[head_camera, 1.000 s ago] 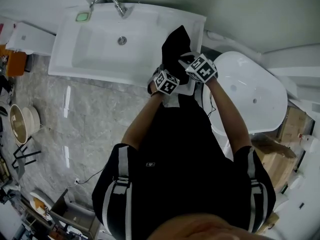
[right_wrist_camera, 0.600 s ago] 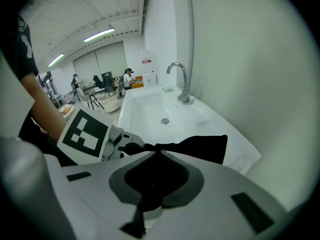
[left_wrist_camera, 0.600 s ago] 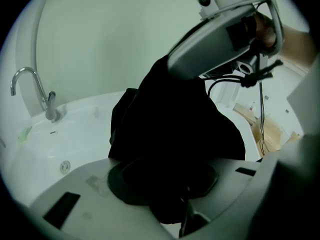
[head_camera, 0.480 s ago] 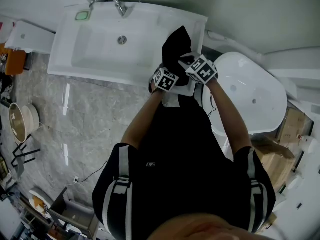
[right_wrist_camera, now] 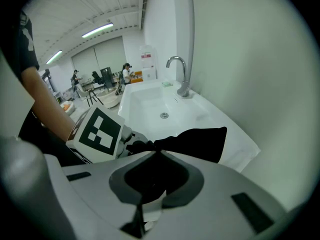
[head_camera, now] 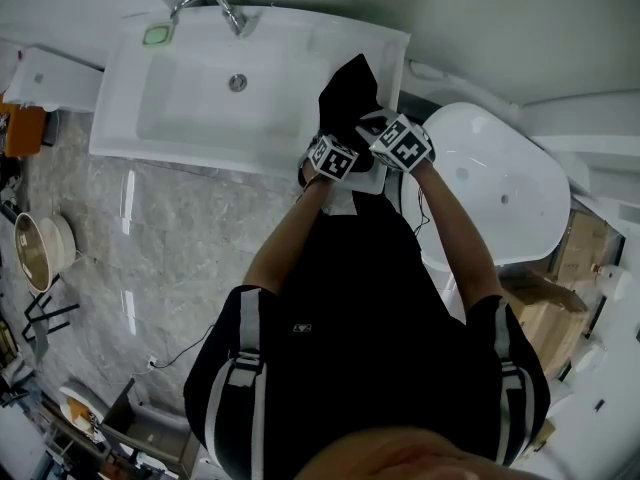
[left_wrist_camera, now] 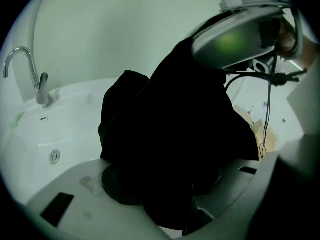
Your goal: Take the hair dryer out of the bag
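The left tongs (left_wrist_camera: pixel 165 181) have just been opening wide, with the black bag (head_camera: pixel 350 93) between them, top middle by the sink (head_camera: pixel 190 98). The right tongs (right_wrist_camera: pixel 156 156) pinch its edge. The hair dryer is probably not out yet.

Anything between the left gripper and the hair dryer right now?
Yes: the black bag. Its fabric fills the gap between the jaws of the left gripper, which have just been opening, and hides the dryer. The right gripper is shut on the fabric.
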Motion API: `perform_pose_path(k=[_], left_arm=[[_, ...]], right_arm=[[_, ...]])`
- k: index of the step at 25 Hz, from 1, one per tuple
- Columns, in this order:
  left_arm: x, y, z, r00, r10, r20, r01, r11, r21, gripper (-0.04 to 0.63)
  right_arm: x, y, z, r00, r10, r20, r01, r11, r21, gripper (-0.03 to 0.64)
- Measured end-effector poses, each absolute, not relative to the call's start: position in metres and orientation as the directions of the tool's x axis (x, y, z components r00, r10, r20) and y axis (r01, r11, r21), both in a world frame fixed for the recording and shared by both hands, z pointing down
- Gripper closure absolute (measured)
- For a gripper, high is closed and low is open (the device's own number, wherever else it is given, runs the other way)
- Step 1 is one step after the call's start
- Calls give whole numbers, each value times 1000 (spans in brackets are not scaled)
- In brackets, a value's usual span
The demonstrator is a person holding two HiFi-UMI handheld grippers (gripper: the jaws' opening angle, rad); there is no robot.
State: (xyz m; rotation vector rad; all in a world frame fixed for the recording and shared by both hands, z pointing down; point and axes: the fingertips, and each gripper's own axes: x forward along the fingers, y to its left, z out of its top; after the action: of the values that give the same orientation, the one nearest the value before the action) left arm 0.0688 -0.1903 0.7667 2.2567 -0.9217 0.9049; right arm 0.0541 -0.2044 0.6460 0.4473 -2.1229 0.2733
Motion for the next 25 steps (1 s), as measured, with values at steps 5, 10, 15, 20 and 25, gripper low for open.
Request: perform_pose_path(k=[5, 10, 15, 20, 25], left_arm=[[71, -196, 770, 564, -384, 731, -744, -621, 248, 416], [70, -201, 768, 592, -375, 713, -748, -585, 314, 417], [67, -205, 780, 536, -328, 778, -768, -572, 288, 379], [68, -201, 777, 633, -303, 713, -733, -532, 424, 399], [71, -196, 742, 852, -250, 461, -524, -404, 750, 405]], right_arm=[[68, -194, 656, -490, -183, 852, -393, 919, -28, 521], [92, -183, 649, -539, -201, 818, -461, 883, -87, 464], [120, -159, 674, -515, -200, 833, -551, 822, -143, 428], [136, -143, 687, -518, -214, 828, -589, 791, -165, 460], [156, -145, 677, -570, -275, 775, -633, 748, -201, 466]])
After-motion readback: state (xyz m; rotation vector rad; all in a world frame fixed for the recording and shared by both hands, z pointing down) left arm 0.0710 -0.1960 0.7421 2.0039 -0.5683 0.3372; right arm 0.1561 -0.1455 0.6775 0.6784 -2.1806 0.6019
